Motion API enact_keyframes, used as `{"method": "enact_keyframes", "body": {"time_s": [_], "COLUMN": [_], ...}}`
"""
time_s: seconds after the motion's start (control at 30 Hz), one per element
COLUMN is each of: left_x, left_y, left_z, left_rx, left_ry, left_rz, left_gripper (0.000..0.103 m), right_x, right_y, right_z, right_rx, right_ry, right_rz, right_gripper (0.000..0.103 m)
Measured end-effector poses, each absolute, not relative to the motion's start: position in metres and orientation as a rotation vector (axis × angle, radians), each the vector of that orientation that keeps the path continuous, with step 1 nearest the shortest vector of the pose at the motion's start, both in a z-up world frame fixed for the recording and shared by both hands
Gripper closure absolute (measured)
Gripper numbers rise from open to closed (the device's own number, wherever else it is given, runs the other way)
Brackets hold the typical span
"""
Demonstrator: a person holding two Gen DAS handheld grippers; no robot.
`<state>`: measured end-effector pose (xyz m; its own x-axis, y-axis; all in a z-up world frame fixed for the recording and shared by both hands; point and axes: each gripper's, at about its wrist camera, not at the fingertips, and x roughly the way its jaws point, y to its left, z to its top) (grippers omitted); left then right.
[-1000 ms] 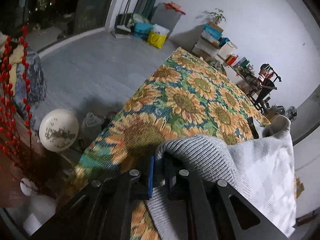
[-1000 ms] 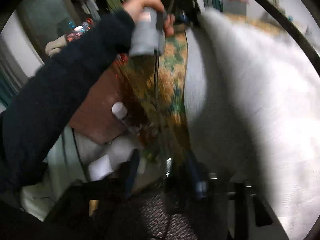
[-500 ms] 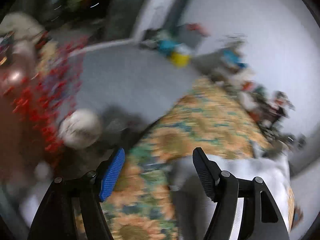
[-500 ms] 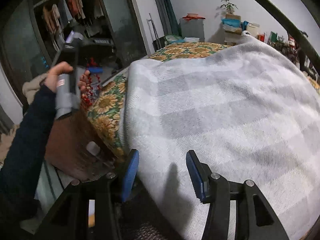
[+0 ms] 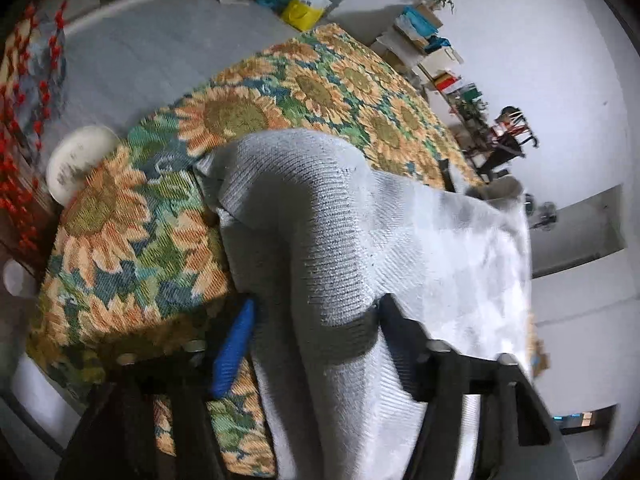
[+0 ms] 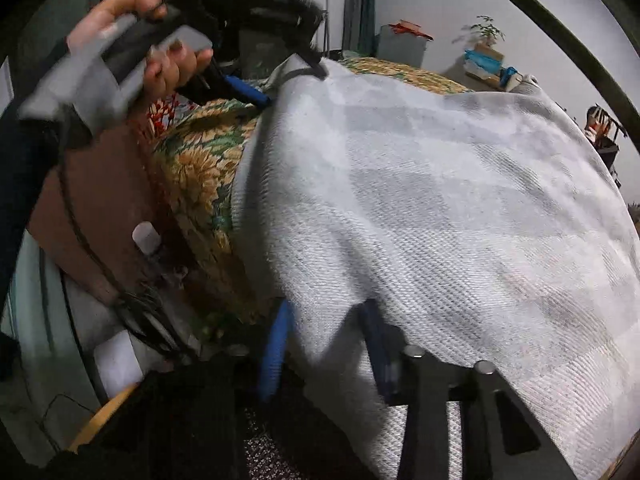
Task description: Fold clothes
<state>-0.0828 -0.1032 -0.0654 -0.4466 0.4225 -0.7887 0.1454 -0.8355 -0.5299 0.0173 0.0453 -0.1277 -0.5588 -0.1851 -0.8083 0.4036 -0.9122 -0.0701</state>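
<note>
From the left wrist view, the left gripper (image 5: 316,344) has its jaws spread around a raised ridge of the pale grey knitted sweater (image 5: 420,248), the fabric bunched between the blue pad and the black finger. The sweater lies on the bench covered in a sunflower-patterned cloth (image 5: 132,236), near its front edge. A round white speckled vase (image 5: 78,162) stands beyond the bench's left side.

From the right wrist view, the right gripper (image 6: 326,354) is also spread, with the sweater's near hem sagging between its blue pads. At upper left, a hand (image 6: 160,48) grips the other tool's handle at the sweater's far corner.
</note>
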Motion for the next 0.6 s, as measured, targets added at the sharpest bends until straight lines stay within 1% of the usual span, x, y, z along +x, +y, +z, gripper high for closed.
{"method": "enact_keyframes", "body": {"time_s": [0.03, 0.07, 0.2, 0.33, 0.4, 0.43, 0.5, 0.53, 0.57, 0.6], "left_x": [-0.082, -0.081, -0.083, -0.085, -0.085, -0.085, -0.084, -0.079, -0.078, -0.077], "left_y": [-0.099, -0.096, -0.104, -0.112, -0.114, -0.114, -0.112, -0.113, -0.112, -0.112], "left_z": [-0.066, -0.067, -0.062, -0.055, -0.051, -0.051, -0.052, -0.052, -0.051, -0.051], "left_rx": [-1.548, -1.550, -1.515, -1.503, -1.511, -1.521, -1.541, -1.534, -1.527, -1.521], "left_ry": [-0.801, -0.787, -0.798, -0.809, -0.792, -0.794, -0.799, -0.806, -0.808, -0.810], "left_rz": [2.406, 2.412, 2.404, 2.402, 2.467, 2.476, 2.493, 2.496, 2.492, 2.488], "left_gripper": [0.089, 0.095, 0.095, 0.095, 0.095, 0.094, 0.089, 0.083, 0.076, 0.072], "right_x": [0.017, 0.018, 0.024, 0.023, 0.022, 0.020, 0.016, 0.015, 0.016, 0.018], "right_y": [0.047, 0.050, 0.060, 0.077, 0.080, 0.081, 0.082, 0.084, 0.084, 0.083], "right_z": [-0.125, -0.122, -0.108, -0.098, -0.097, -0.097, -0.099, -0.099, -0.098, -0.096], "right_rx": [1.245, 1.244, 1.227, 1.208, 1.199, 1.200, 1.217, 1.223, 1.218, 1.209], "right_ry": [0.347, 0.333, 0.251, -0.038, -0.027, 0.035, 0.114, 0.116, 0.112, 0.115], "right_rz": [-2.486, -2.477, -2.420, -2.255, -2.292, -2.351, -2.426, -2.433, -2.421, -2.408], "right_gripper": [0.086, 0.090, 0.092, 0.094, 0.094, 0.094, 0.091, 0.089, 0.084, 0.079]}}
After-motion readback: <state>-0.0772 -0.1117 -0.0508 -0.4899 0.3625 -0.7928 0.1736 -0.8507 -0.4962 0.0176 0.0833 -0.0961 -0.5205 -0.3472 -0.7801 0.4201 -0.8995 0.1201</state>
